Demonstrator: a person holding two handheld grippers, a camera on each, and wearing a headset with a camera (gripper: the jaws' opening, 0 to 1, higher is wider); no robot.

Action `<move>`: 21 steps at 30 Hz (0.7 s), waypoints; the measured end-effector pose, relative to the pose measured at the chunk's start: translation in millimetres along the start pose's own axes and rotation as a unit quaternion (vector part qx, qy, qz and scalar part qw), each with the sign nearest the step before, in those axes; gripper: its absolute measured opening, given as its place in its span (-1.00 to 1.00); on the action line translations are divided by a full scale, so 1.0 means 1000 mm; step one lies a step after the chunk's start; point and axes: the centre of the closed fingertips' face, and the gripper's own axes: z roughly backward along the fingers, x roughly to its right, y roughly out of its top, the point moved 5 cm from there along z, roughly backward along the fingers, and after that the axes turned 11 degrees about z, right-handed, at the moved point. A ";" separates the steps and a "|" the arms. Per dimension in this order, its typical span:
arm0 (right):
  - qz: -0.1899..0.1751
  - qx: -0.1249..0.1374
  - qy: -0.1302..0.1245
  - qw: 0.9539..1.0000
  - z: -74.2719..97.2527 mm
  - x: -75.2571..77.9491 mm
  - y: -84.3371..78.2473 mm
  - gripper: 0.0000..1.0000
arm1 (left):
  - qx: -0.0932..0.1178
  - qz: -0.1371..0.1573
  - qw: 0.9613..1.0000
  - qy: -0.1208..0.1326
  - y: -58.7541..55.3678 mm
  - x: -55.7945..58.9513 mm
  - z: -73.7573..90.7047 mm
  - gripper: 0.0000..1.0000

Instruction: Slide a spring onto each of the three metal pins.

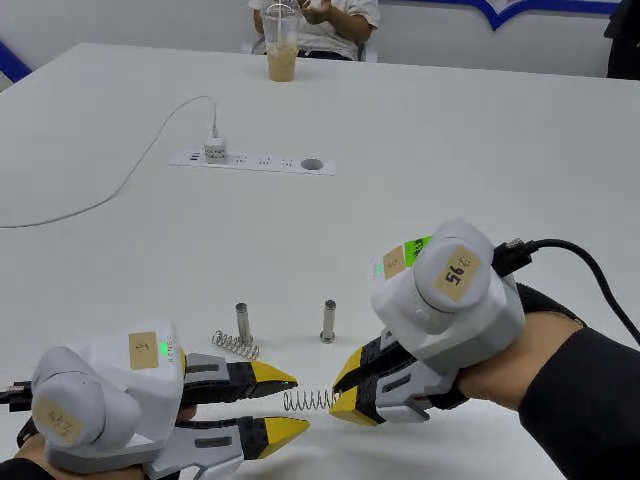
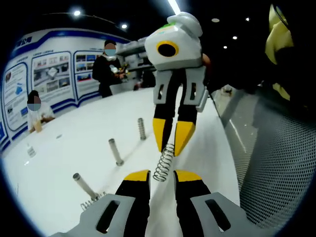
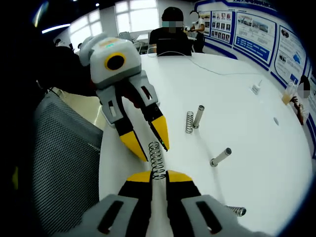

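A loose spring stretches between the two grippers. My right gripper is shut on one end of that spring. My left gripper stands open, and the free end of the spring lies between its yellow jaws. Two bare metal pins stand upright just beyond the grippers. A second spring lies on the table at the foot of the left pin. In the left gripper view a third pin farther off looks ribbed, as if a spring sits on it.
The white table carries a power strip with a plugged charger and a cable trailing left. A drink cup stands at the far edge in front of a seated person. A mesh chair is beside the table.
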 end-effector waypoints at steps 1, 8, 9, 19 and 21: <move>0.001 0.000 0.000 1.000 0.000 0.000 0.000 -0.77 | 0.000 -0.001 1.000 -0.001 0.000 0.000 0.000 -0.64; 0.006 0.001 -0.001 1.000 0.003 -0.001 0.005 -0.77 | 0.001 -0.004 1.000 0.002 0.000 -0.001 0.000 -0.75; 0.008 0.003 -0.002 1.000 0.004 -0.001 0.006 -0.77 | 0.001 -0.004 1.000 0.002 0.000 -0.001 0.001 -0.75; 0.012 0.036 -0.010 0.999 0.012 0.000 0.023 -0.77 | 0.001 0.001 1.000 0.002 -0.001 -0.001 0.000 -0.76; 0.013 0.042 -0.012 0.999 0.013 0.000 0.026 -0.77 | 0.002 0.002 1.000 0.002 0.000 -0.001 0.000 -0.76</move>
